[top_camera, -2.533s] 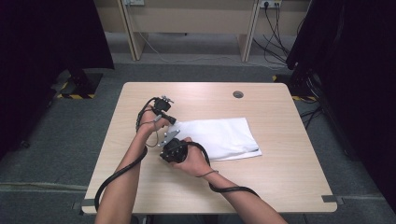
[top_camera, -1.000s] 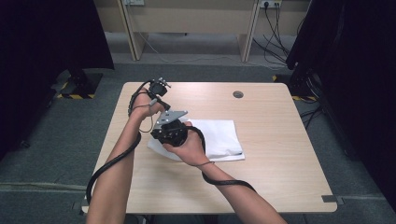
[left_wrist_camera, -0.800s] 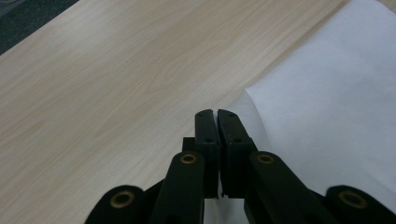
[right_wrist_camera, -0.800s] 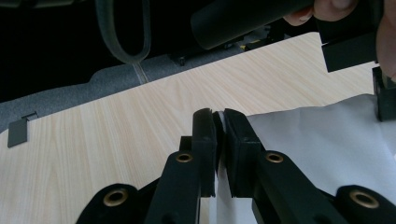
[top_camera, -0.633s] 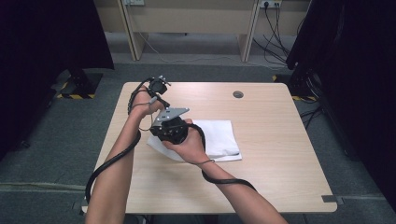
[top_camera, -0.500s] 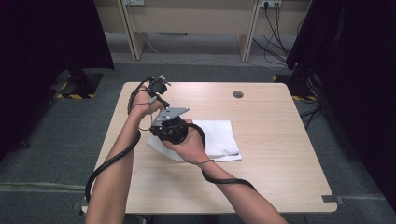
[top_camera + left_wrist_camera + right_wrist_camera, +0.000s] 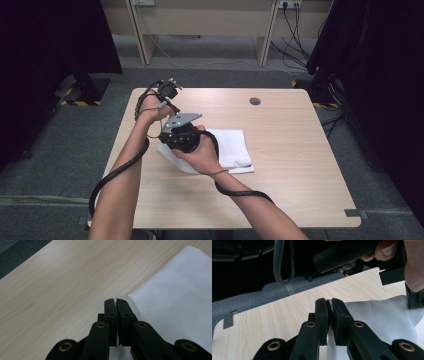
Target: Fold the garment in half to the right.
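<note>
Light wood-grain laminate forms the work surface (image 7: pixel 300 165), set on grey carpet with dark curtains at both sides. Right gripper (image 7: pixel 329 305): jaws pressed together, pinching an edge of the white rectangular cloth (image 7: pixel 384 315), which runs up between the pads in the right gripper view. Left gripper (image 7: pixel 115 304): jaws likewise pressed together on a corner of the same cloth (image 7: pixel 180 305), a thin white edge showing between the pads in the left gripper view. In the high view the left gripper (image 7: pixel 167 90) sits toward the far left of the table and the right gripper (image 7: pixel 180 135) just nearer the person, over the cloth's left end. Compared with the high view a couple of seconds back, the cloth (image 7: pixel 230 150) is narrower and both grippers stand farther toward the far left; over the last second little has shifted. Judgement: a fold is in progress, with the gripped edge carried across the sheet. Condition of the cloth: thin, limp, plain white, smooth on its right half, lifted and draped at the left where it is held; the remainder lies flat near the table's centre.
</note>
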A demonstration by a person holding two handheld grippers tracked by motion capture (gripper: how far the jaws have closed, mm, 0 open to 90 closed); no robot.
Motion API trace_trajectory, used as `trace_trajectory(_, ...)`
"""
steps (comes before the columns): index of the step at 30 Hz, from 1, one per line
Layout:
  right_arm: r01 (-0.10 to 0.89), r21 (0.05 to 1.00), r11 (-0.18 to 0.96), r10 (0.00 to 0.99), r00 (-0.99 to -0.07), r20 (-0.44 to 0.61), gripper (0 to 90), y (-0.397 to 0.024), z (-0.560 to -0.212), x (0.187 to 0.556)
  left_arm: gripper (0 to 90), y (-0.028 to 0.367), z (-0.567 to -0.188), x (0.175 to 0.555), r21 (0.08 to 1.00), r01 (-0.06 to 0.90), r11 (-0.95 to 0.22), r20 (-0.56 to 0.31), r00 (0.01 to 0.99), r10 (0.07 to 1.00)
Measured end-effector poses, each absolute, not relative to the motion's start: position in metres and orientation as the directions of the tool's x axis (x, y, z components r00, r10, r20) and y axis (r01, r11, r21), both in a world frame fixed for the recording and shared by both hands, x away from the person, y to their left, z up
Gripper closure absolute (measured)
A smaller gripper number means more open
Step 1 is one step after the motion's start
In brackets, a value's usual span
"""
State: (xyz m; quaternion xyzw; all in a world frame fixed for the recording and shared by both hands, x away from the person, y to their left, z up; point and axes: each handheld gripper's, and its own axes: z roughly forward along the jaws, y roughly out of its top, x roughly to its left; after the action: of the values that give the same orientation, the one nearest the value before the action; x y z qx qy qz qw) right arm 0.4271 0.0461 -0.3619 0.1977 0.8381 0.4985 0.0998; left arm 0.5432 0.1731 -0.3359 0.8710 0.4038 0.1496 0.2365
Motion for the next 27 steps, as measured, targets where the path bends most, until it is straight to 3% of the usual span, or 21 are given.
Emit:
trace_trajectory(10, 0.224, 0.868, 0.443, 0.429, -0.903, 0.015, 84.1, 0.051, -0.363, 0.427, 86.8, 0.176, -0.338, 0.543, 0.529, 0.637, -0.560, 0.066, 0.627, 0.776)
trace_trajectory(19, 0.261, 0.843, 0.471, 0.434, -0.900, 0.036, 83.5, 0.060, -0.383, 0.434, 86.7, 0.190, -0.365, 0.546, 0.504, 0.667, -0.548, 0.076, 0.598, 0.798)
trace_trajectory(27, 0.280, 0.830, 0.483, 0.425, -0.903, 0.057, 73.3, 0.069, -0.399, 0.435, 86.6, 0.213, -0.392, 0.544, 0.468, 0.700, -0.539, 0.095, 0.566, 0.819)
